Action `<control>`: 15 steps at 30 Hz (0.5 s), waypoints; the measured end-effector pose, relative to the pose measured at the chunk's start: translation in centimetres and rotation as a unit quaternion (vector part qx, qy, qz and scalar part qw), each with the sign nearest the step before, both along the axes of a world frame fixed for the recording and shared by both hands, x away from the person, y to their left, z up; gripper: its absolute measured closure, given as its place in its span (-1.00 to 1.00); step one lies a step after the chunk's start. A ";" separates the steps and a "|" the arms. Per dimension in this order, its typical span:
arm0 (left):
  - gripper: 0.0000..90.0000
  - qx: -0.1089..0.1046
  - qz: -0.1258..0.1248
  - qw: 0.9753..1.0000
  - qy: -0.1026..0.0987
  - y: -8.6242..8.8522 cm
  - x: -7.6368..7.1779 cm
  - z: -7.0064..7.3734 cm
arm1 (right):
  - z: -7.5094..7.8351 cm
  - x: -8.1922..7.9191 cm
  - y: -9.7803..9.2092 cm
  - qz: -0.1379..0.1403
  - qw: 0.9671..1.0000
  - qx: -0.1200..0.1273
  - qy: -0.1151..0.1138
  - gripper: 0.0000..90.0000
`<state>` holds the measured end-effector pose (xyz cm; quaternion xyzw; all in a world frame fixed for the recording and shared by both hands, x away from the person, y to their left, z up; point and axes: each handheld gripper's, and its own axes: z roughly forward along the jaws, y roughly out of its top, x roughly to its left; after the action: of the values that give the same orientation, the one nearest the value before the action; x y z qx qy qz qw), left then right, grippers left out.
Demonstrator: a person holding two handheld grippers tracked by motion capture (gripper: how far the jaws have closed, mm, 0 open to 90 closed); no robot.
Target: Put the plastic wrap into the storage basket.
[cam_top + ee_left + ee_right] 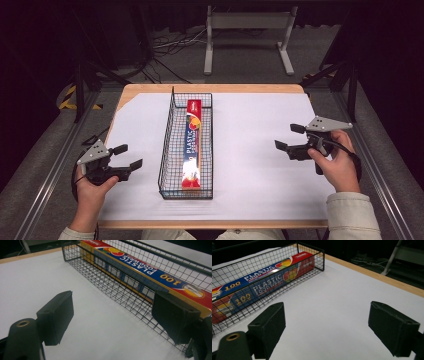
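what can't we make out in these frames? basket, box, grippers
- Plastic wrap box: small print too small in the high view; near end cut off by the frame edge in the right gripper view.
- Wire basket: near end hidden behind the left gripper's jaw in the left gripper view.
- Basket floor under the box: hidden by the box.
- Right gripper: handle hidden by the hand in the high view.

A plastic food wrap box [193, 145] lies lengthwise in a wire basket [167, 145] on the bench [260, 150], between the two grippers. The basket is just right of the left gripper [126, 156] jaws and well left of the right gripper [289, 137] jaws.
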<state>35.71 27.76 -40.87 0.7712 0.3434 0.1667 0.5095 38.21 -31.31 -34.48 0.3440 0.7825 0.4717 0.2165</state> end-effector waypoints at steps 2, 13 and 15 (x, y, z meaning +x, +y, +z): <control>-0.59 -0.001 -0.003 1.000 -0.001 0.0 0.0 0.0 | -0.7 -0.3 -0.3 0.007 1.000 0.016 -0.009 -0.67; -0.59 -0.008 -0.004 1.000 -0.005 0.1 -0.1 0.0 | -5.5 -1.1 -2.0 -0.023 0.999 0.041 -0.008 -0.64; -0.59 0.000 0.001 1.000 -0.004 0.0 -0.1 0.1 | -6.0 -1.1 -2.3 -0.031 0.998 0.047 -0.011 -0.64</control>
<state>35.62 27.81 -40.82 0.7700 0.3418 0.1703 0.5111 37.09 -33.62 -40.51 0.3726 0.7459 0.5047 0.2238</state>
